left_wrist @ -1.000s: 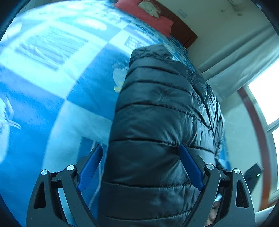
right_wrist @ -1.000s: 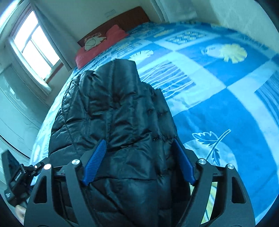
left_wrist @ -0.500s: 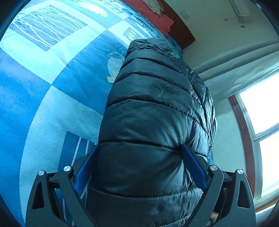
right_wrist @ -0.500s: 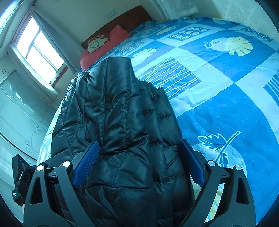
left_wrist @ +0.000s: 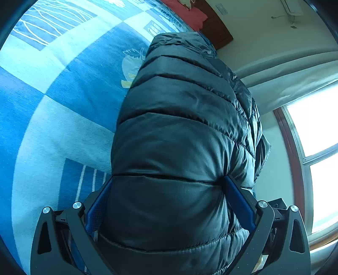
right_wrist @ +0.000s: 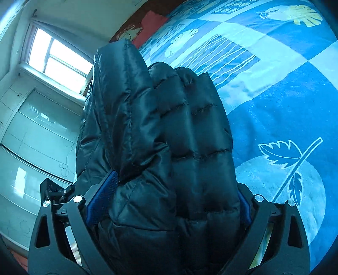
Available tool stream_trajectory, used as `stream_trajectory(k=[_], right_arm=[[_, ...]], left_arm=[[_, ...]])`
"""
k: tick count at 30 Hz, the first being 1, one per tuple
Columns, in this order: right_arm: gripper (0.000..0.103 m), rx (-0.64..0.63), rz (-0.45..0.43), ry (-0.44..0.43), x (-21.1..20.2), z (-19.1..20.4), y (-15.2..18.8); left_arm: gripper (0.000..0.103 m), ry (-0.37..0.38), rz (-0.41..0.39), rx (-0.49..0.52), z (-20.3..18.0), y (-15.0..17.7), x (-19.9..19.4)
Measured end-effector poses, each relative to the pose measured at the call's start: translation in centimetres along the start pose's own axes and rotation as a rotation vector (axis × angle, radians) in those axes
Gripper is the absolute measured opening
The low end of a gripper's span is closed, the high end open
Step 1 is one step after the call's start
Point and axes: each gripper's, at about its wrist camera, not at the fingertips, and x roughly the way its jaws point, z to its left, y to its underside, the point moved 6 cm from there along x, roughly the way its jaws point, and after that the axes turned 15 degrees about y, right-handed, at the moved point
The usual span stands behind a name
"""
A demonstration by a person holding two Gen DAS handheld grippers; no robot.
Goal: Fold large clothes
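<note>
A black puffer jacket [left_wrist: 179, 127] lies bundled on the blue patterned bedspread [left_wrist: 63, 105], near the bed's window-side edge. My left gripper [left_wrist: 168, 179] straddles one end of it. Its jaws are opening and stand very wide, with both blue pads [left_wrist: 238, 203] against the jacket's sides; the right pad dents the quilting. In the right wrist view the jacket [right_wrist: 190, 137] bulges up between the fingers of my right gripper [right_wrist: 176, 182]. Its left pad [right_wrist: 103, 196] is pushed into a fold, and the right pad is mostly buried under the fabric.
The bedspread [right_wrist: 285, 95] stretches away beside the jacket. A red pillow [left_wrist: 190, 10] and a brown headboard [left_wrist: 217, 31] are at the far end. A window [left_wrist: 312, 127] with curtains and a pale glass-fronted wardrobe [right_wrist: 31, 137] stand beyond the bed's edge.
Both grippers have sunk and tipped further down over the jacket while their jaws widened. The gap beside the left gripper's left pad has closed, and the jacket fills both jaws.
</note>
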Motion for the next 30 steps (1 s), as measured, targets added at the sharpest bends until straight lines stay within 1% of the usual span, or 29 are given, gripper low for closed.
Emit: stream_trajectory(k=[2, 4, 5, 6, 7, 10, 14, 19, 24, 29, 30], right_arm=[[0.086, -0.009, -0.006, 0.003, 0.0, 0.2, 0.1], [0.071, 0.006, -0.006, -0.038, -0.1, 0.2, 0.4], [0.068, 0.012, -0.01, -0.052, -0.1, 0.1, 0.4], [0.062, 0.02, -0.017, -0.071, -0.3, 0.1, 0.6], [0.059, 0.024, -0.027, -0.083, -0.5, 0.2, 0.7], [0.049, -0.004, -0.064, -0.085, -1.4, 1.1, 1.1], [0.044, -0.023, -0.102, -0.118, -2.6, 2.1, 1.1], [0.042, -0.037, -0.115, -0.16, -2.3, 4.0, 1.2], [0.041, -0.027, -0.103, -0.211, -0.3, 6.6, 0.8], [0.041, -0.032, -0.08, -0.261, 2.4, 10.7, -0.2], [0.041, -0.032, -0.072, -0.269, 3.2, 11.4, -0.9]], left_arm=[[0.097, 0.01, 0.013, 0.007, -0.1, 0.0, 0.2], [0.097, 0.01, 0.021, 0.027, -0.4, 0.1, 0.3], [0.096, 0.009, 0.024, 0.035, -0.7, 0.1, 0.4], [0.096, 0.009, 0.028, 0.05, -1.0, 0.2, 0.4], [0.095, 0.008, 0.03, 0.061, -1.4, 0.3, 0.4], [0.095, 0.005, 0.034, 0.107, -2.4, 0.6, 0.3], [0.095, 0.014, 0.033, 0.119, -3.1, 0.6, -0.3], [0.095, -0.002, 0.014, 0.147, -3.3, 0.0, -1.7], [0.095, -0.028, -0.015, 0.185, -3.6, -1.8, -3.5], [0.095, -0.075, -0.059, 0.217, -3.2, -4.8, -6.2], [0.095, -0.085, -0.069, 0.222, -3.0, -5.5, -6.8]])
